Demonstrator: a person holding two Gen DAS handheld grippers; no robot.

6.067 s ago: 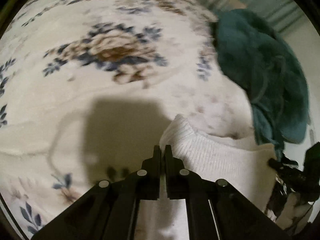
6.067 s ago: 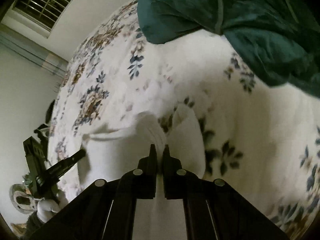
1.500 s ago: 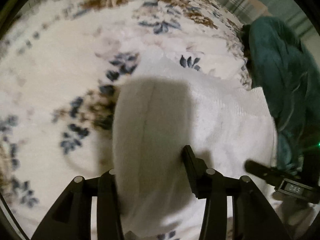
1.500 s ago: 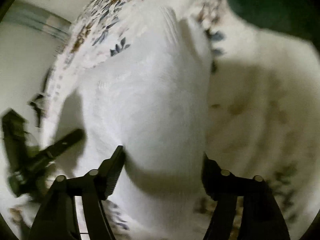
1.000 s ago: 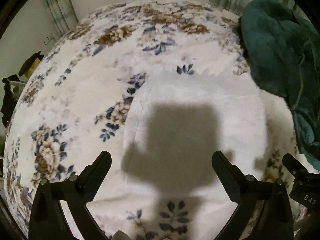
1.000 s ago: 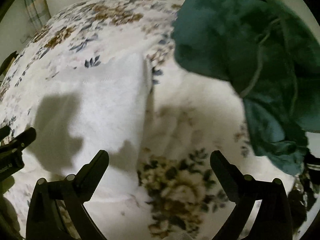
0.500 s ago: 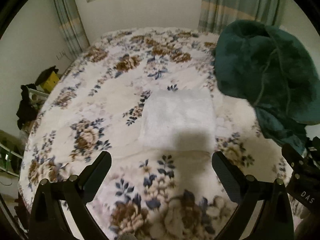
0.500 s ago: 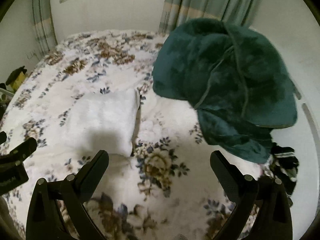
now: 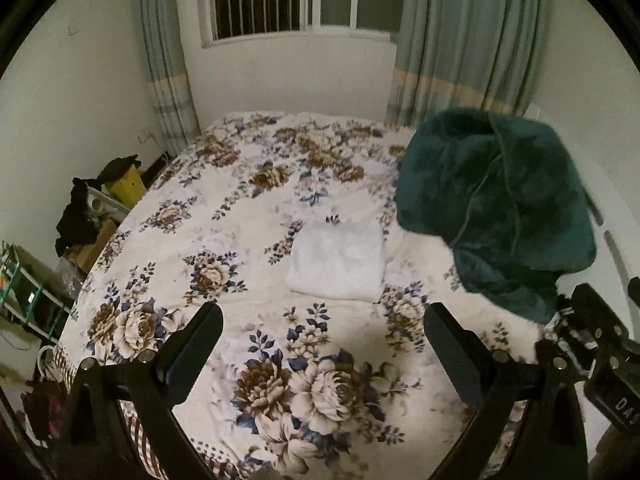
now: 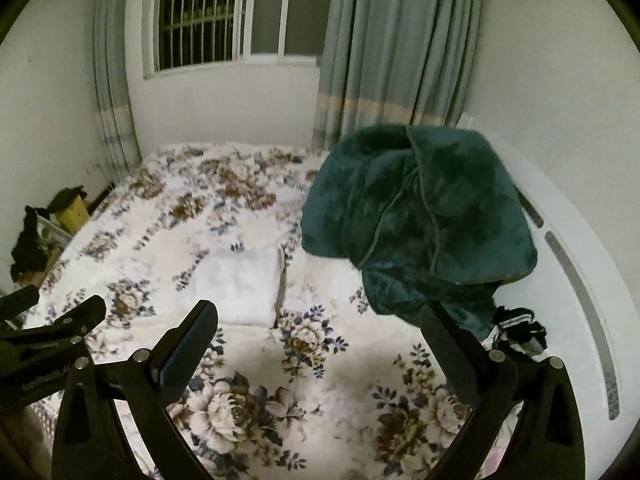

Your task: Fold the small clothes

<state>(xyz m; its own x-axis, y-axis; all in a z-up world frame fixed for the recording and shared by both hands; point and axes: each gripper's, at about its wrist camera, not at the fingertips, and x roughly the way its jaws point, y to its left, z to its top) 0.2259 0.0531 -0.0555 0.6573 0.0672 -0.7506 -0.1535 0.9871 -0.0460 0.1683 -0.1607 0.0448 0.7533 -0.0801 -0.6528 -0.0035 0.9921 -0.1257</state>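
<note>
A white garment (image 9: 338, 262) lies folded into a flat rectangle in the middle of the floral bed (image 9: 224, 216); it also shows in the right wrist view (image 10: 240, 286). My left gripper (image 9: 322, 344) is open and empty, held well back and above the bed's near end. My right gripper (image 10: 318, 344) is open and empty too, far from the garment. The right gripper's body (image 9: 600, 360) shows at the right edge of the left wrist view, and the left gripper's body (image 10: 44, 344) at the left edge of the right wrist view.
A dark green blanket (image 9: 500, 208) is heaped on the bed's right side (image 10: 420, 216). A black and white striped cloth (image 10: 520, 330) lies by the white bed frame (image 10: 580, 280). Clutter and a yellow box (image 9: 124, 186) stand left of the bed. Window and curtains behind.
Both grippers let go of the white garment, opened wide and pulled back and up from the bed. The folded garment stays flat on the bed.
</note>
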